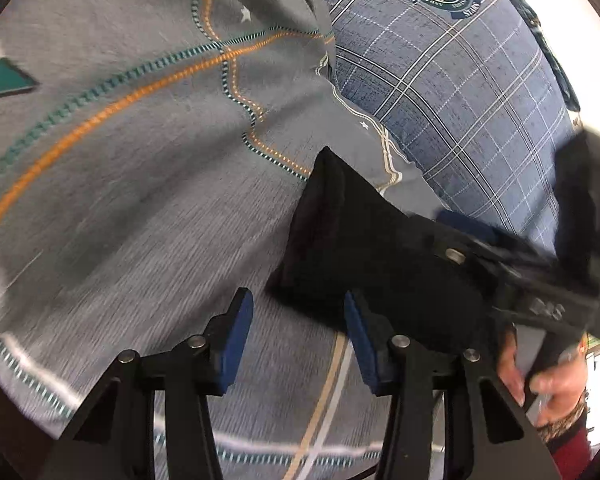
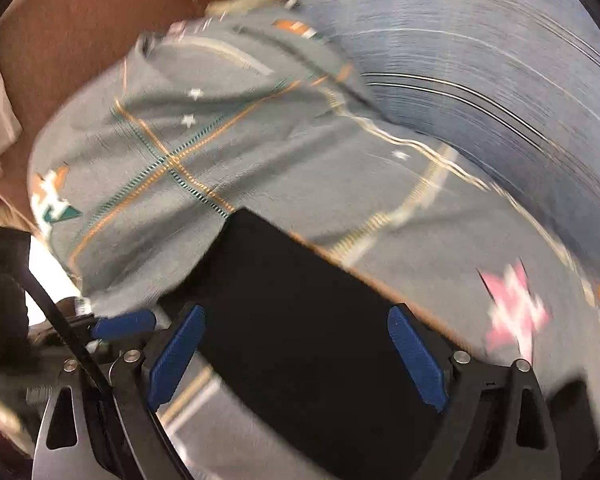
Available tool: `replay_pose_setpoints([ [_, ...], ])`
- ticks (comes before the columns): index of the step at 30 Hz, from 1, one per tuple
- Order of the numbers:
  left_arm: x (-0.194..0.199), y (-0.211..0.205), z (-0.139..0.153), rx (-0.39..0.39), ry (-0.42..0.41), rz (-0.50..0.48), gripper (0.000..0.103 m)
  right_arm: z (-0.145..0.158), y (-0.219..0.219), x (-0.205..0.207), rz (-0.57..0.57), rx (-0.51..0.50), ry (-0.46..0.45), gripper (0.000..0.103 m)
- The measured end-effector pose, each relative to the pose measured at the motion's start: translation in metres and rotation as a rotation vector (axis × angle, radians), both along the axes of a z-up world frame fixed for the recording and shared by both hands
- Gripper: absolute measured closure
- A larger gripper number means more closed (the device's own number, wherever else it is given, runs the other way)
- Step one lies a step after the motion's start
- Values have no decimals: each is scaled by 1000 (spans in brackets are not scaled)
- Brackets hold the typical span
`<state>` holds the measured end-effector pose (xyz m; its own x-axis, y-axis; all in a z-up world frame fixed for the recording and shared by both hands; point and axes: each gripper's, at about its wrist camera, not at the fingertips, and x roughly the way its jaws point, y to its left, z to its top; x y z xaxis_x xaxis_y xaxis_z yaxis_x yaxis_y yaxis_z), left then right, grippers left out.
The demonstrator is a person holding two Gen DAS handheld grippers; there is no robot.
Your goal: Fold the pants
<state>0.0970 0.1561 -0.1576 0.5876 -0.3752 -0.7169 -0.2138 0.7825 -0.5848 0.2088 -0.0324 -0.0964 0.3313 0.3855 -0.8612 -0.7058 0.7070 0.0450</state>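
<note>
Black fabric sits at the centre right of the left wrist view: the pants [image 1: 360, 248], already gathered into a compact dark bundle on the grey patterned bedspread [image 1: 140, 208], with a blue plaid pillow [image 1: 452, 92] filling the upper right. At the bottom of the frame the left gripper [image 1: 298, 340] has its blue pads set apart with nothing between them, its right finger just at the bundle's lower edge. Coming in from the right edge, the right gripper [image 1: 540, 280] lies over the bundle, motion-blurred, and a hand [image 1: 540, 376] grips its handle at lower right; whether it pinches cloth here is hard to tell. Over to the right wrist view, heavily smeared: the pants [image 2: 300, 340] show as a flat black rectangle with straight edges, running from the centre down to the bottom of the frame. The right gripper [image 2: 296, 356] straddles it with blue pads spread wide and clamping nothing visible. At the left edge a blue pad of the left gripper [image 2: 124, 326] pokes in beside the cloth. Going by that tidy rectangle, the folding looks mostly done; what is left seems to be a last fold or a smoothing press, though the blur leaves any loose layers unseen.
</note>
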Motion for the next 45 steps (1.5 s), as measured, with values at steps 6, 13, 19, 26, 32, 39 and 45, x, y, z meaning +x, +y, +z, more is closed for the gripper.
replay_pose_setpoints([
  [6,10,4,-4,-49,-47,3,58,-26,60,23,127,-133,48,10],
  [13,-1,17,-4,-80,-65,0,82,-45,101,4,266,-304,17,65],
  [19,-16,21,12,-62,-130,10,54,-14,71,6,168,-169,45,89],
  [26,3,-3,17,39,-124,-82,57,-1,56,-1,144,-113,46,90],
  [32,6,-17,25,29,-88,-115,99,11,58,-7,138,-104,28,90],
  [39,-6,-44,69,25,-177,-175,99,42,16,-6,62,36,10,90],
  [45,6,-127,94,57,-218,-325,99,67,-67,-7,-71,139,-20,90],
])
